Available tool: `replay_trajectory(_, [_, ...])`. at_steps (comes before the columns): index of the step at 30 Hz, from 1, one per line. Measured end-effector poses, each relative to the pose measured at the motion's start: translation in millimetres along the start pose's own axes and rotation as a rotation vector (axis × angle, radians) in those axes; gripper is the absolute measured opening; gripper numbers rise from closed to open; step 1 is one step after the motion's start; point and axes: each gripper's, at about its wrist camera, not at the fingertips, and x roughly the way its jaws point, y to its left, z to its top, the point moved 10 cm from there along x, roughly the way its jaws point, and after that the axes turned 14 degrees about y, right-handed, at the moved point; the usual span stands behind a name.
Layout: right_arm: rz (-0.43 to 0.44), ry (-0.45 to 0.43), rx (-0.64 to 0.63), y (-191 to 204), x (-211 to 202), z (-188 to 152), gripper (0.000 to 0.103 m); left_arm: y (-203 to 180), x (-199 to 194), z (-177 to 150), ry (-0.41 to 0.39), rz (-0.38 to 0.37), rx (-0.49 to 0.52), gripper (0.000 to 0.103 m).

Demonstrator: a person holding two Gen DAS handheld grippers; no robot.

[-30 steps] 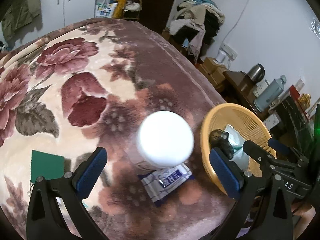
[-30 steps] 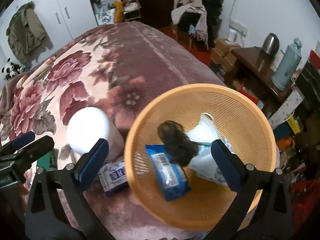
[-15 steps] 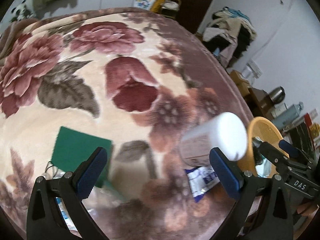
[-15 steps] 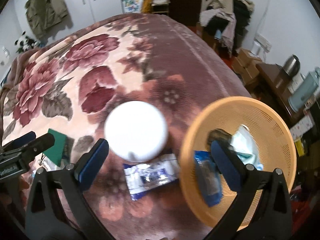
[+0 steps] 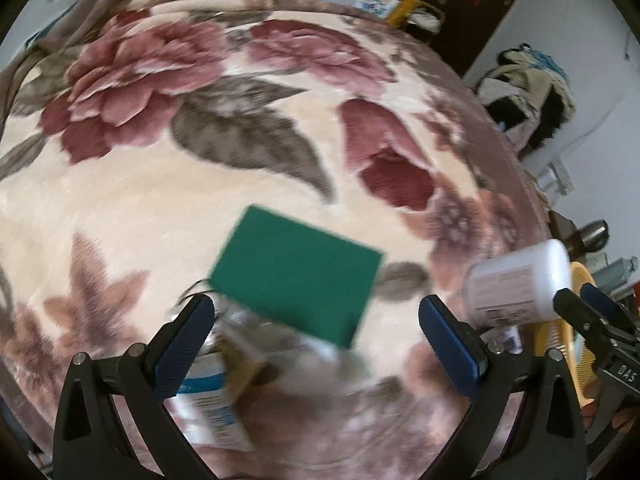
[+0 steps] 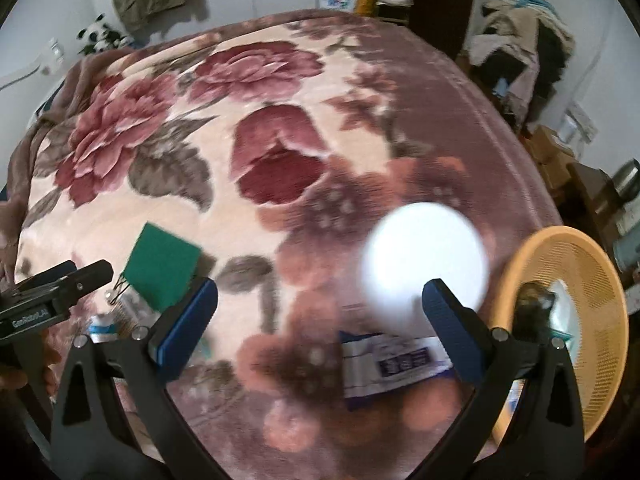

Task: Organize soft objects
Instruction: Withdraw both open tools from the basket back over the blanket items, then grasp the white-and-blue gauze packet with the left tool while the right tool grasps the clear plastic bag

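A green sponge (image 5: 296, 276) lies on the floral blanket, just beyond my open left gripper (image 5: 316, 340); it also shows in the right wrist view (image 6: 162, 266). Blurred packets (image 5: 216, 392) lie under the left jaws. My right gripper (image 6: 320, 328) is open and empty over a blue-and-white tissue pack (image 6: 394, 364). A white bottle (image 6: 424, 268) stands beside the pack. An orange basket (image 6: 592, 320) at the right holds a dark furry thing (image 6: 534, 308) and a white bag (image 6: 564, 304).
The blanket's right edge (image 6: 520, 152) drops to a floor with boxes, a kettle (image 6: 628, 178) and a clothes pile (image 6: 524, 36). Wardrobe doors and a dark door stand beyond the bed. The left gripper (image 6: 52, 292) shows at the right view's left edge.
Both grippers have swung left across the bed. The sponge has come to the middle of the left view; the basket has slid to the right edge of both views.
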Motion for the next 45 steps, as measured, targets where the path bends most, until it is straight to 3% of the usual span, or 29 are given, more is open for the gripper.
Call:
replay_trajectory(6, [0.060, 0.056, -0.066, 51.0, 24.1, -18.2, 0.103, 69.0, 16.4, -33.2, 0.039, 0.065, -0.085, 0.102])
replay_trajectory(10, [0.092, 0.109, -0.109, 80.7, 43.7, -41.0, 0.103, 105.6, 33.8, -65.6, 0.093, 0.070, -0.153, 0.102])
replay_trajectory(19, [0.153, 0.181, -0.165, 127.2, 77.5, -74.2, 0.103, 104.8, 66.4, -95.6, 0.162, 0.018, -0.164, 0.101])
replay_trajectory(21, [0.168, 0.185, -0.164, 133.6, 81.3, -76.4, 0.103, 101.8, 72.3, -96.1, 0.173, 0.022, -0.152, 0.097])
replay_trajectory(23, [0.178, 0.185, -0.159, 136.2, 82.5, -77.2, 0.103, 102.7, 77.4, -98.0, 0.196, 0.026, -0.144, 0.080])
replay_trajectory(24, [0.182, 0.184, -0.153, 136.8, 82.9, -76.9, 0.103, 105.2, 78.0, -99.0, 0.199, 0.032, -0.144, 0.077])
replay_trajectory(26, [0.194, 0.182, -0.146, 139.4, 84.3, -75.2, 0.103, 112.1, 73.9, -100.6, 0.185, 0.040, -0.132, 0.055])
replay_trajectory(27, [0.197, 0.183, -0.145, 140.9, 85.9, -73.7, 0.103, 114.6, 71.7, -100.1, 0.181, 0.035, -0.131, 0.053])
replay_trajectory(34, [0.230, 0.212, -0.191, 169.3, 105.5, -71.2, 0.103, 149.7, 49.5, -95.4, 0.141, 0.087, -0.154, 0.048])
replay_trajectory(40, [0.159, 0.241, -0.293, 188.4, 132.2, -73.5, 0.101, 167.7, 61.2, -102.6, 0.181, 0.061, -0.191, 0.049])
replay_trajectory(42, [0.144, 0.250, -0.314, 191.3, 140.4, -74.3, 0.091, 168.6, 65.7, -103.6, 0.186, 0.049, -0.202, 0.053])
replay_trajectory(44, [0.162, 0.253, -0.316, 193.7, 145.2, -74.3, 0.045, 167.9, 69.0, -103.3, 0.187, 0.044, -0.210, 0.056])
replay_trajectory(45, [0.175, 0.257, -0.319, 195.6, 147.1, -75.3, 0.029, 168.4, 70.1, -103.1, 0.188, 0.042, -0.214, 0.056])
